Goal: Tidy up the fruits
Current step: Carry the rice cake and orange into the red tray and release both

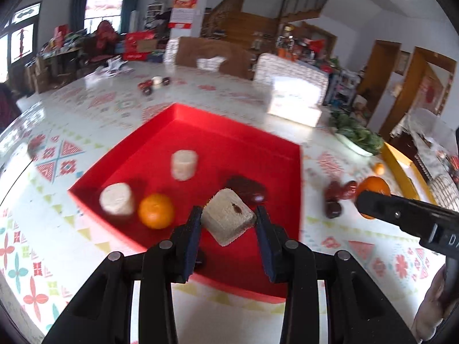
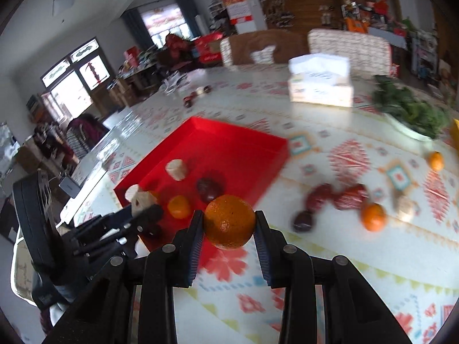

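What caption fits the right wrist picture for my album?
Right tool grips an orange near a red tray of fruit.

The tray point(image 2: 275, 146) sits left of loose fruit point(image 2: 373, 216) on the table point(image 2: 344, 258).

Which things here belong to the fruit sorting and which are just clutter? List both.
Job: red tray; pale chunk in left gripper; orange in right gripper; loose oranges; dark red fruits.
Lying about: tissue box; bowl of greens; toy car.
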### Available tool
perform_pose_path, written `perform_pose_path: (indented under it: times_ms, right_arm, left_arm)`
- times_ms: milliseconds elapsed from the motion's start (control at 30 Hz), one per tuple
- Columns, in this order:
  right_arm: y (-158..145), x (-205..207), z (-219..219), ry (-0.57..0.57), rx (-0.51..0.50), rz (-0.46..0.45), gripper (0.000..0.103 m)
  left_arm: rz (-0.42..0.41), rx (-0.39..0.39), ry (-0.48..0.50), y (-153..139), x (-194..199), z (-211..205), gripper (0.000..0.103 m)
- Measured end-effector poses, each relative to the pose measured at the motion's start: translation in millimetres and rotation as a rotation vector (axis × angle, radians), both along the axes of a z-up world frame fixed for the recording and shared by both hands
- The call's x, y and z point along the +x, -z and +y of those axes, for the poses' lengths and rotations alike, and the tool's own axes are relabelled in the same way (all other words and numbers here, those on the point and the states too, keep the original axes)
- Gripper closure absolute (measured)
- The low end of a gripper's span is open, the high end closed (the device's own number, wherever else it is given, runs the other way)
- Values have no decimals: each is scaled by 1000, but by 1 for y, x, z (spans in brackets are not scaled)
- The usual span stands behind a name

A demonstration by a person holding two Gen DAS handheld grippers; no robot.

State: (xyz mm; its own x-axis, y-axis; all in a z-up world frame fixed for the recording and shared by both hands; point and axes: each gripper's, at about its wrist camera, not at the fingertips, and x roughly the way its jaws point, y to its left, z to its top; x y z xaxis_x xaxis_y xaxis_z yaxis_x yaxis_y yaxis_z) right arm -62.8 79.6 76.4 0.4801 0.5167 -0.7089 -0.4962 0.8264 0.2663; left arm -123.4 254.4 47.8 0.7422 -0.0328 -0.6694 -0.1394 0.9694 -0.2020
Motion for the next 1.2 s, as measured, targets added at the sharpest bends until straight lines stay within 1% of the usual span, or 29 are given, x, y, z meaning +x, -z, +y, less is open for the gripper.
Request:
perform_pose_path:
  times_ms: [167,367,500,600,633,767,833,1033,1200]
  right_arm:
    - [17,24,40,-19,-57,24,65]
    - [34,54,59,-1,-107,54,65]
    - [41,64,69,5,-138,55,64]
    - [43,67,74,16,-142,49,64]
    - [43,68,75,16,-139,52,64]
    - [39,67,75,18,-132,40,63]
    - [34,66,73,20,-121,32,61]
    - [15,56,56,44,-94,-7,60]
    - [0,42,23,91,-66,-39,54]
  left_arm:
    - [23,-9,-15,9,3,16,67]
    - [40,-44,-13,17,9,26,67]
    - [44,-64,-13,19,11,30,66]
    - [39,-79,-13,19,11,33,62]
    - [34,-86,-15,18,11,35,58]
    - [12,-104,-30,12,6,39,48]
    - [4,-114,-39,10,4,42,46]
    - [-13,-138,-63,0,-3,46,45]
    - [-44,-146,-52,-14,-13,38,43]
